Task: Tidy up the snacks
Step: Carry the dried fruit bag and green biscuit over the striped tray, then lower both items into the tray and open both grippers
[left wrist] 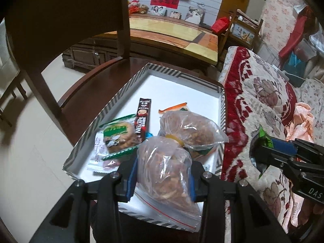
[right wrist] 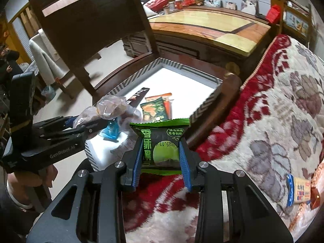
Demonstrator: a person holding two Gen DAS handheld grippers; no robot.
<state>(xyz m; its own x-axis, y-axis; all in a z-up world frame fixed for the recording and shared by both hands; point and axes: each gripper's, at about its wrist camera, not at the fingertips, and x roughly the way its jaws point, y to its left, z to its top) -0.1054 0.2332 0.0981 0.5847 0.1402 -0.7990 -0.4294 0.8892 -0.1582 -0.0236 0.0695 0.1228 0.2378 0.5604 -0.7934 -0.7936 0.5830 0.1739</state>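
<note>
Snacks are being gathered into a shallow white tray with a striped rim [left wrist: 113,109], which is sitting on a dark wooden chair seat [left wrist: 85,93] beside a floral blanket [left wrist: 263,93]; the tray's position next to the blanket suggests the loose packets lying on the fabric are being carried across into it.

In the left wrist view, the left tongs [left wrist: 162,174] are pinching a clear zip bag of brown dried snack [left wrist: 168,170] at the lower centre of the frame, holding it above the tray's near end, probably so it can be set down next to its twin. The right tongs [right wrist: 160,158] are pinching a green wrapped pastry [right wrist: 160,141] by its sides, printed face upward, over the blanket's edge at the lower centre of the right wrist view, just short of the tray, likely on its way in.

Counting what is showing: two clear bags of brown snack, one held and one [left wrist: 192,129] lying in the tray with a yellow band at its neck; one Nescafé coffee stick [left wrist: 142,119]; one green-labelled round cake packet [left wrist: 119,135]; one pale packet with red characters [left wrist: 99,154] beneath it; one orange-edged packet [left wrist: 174,107] behind the bags; one small blue wrapper [right wrist: 111,130]. On the blanket at the right edge, one blue-ended yellow packet [right wrist: 299,190] is still waiting.
</note>
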